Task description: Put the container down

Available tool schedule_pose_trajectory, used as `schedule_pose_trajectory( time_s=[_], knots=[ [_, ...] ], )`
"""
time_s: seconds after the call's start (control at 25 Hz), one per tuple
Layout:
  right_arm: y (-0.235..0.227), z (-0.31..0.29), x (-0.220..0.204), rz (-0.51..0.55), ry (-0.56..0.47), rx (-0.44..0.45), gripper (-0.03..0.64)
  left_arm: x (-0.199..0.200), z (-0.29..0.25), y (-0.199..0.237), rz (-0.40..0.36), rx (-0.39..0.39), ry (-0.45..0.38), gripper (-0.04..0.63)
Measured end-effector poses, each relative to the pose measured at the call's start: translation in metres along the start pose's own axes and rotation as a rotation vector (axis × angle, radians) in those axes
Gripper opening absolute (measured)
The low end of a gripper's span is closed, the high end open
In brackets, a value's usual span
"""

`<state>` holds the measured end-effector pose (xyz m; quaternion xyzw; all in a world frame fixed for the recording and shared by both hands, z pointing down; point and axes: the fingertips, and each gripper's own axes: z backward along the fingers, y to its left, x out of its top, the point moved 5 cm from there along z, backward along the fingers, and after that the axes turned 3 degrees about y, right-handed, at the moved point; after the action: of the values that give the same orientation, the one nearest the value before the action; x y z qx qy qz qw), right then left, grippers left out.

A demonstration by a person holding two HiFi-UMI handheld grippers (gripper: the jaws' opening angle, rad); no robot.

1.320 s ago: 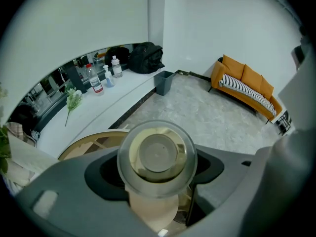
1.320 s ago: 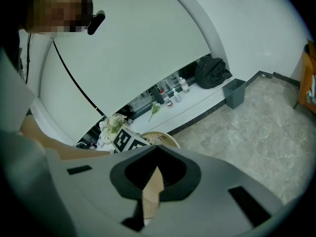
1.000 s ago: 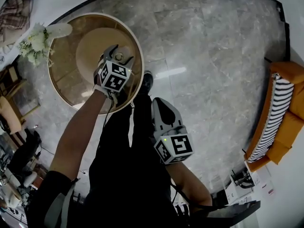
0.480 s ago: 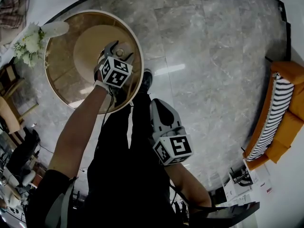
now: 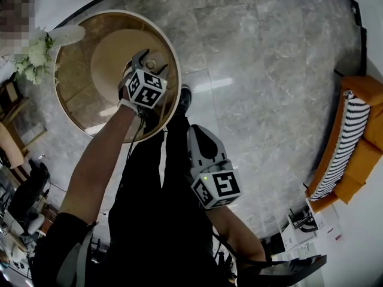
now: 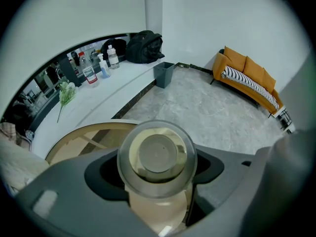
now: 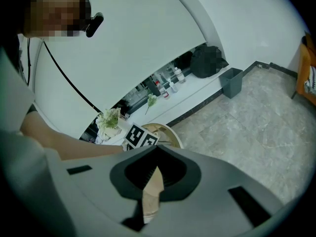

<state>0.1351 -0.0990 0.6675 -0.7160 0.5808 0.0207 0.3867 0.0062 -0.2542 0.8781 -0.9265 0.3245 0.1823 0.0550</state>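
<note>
Right, my left gripper [image 5: 148, 60] has its jaws clamped on the clear container [image 6: 157, 158] above the round table [image 5: 78, 100]; I'd lower it upright, straight down, before releasing. The right gripper [image 7: 154, 174], jaws pressed together and empty, hangs clear of the table.

The left gripper [image 5: 149, 59] holds a clear container [image 5: 154, 63] over the round table's [image 5: 75, 97] right side. White flowers [image 5: 33, 55] sit at its left edge.
</note>
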Motion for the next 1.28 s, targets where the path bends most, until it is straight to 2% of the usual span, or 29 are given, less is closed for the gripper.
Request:
schedule_pose_trajectory(
  time_s=[0.28,0.52,0.84,1.0,1.28],
  knots=[
    [0.002,0.000,-0.002,0.019,-0.003,-0.008,0.008,-0.002,-0.005,-0.004,-0.021,-0.001,-0.002,0.342],
    [0.007,0.002,-0.005,0.028,0.000,-0.007,0.008,-0.007,-0.006,-0.003,-0.007,-0.002,0.006,0.341],
    [0.004,0.000,-0.013,0.005,-0.001,-0.014,0.008,-0.004,-0.008,-0.003,-0.001,-0.021,-0.031,0.342],
    [0.008,0.000,-0.010,0.014,-0.010,-0.013,0.008,-0.003,0.001,-0.002,0.047,-0.056,-0.092,0.342],
    [0.023,0.005,0.000,0.041,-0.046,-0.013,0.008,-0.020,0.058,-0.006,0.181,-0.037,-0.169,0.344]
  ],
)
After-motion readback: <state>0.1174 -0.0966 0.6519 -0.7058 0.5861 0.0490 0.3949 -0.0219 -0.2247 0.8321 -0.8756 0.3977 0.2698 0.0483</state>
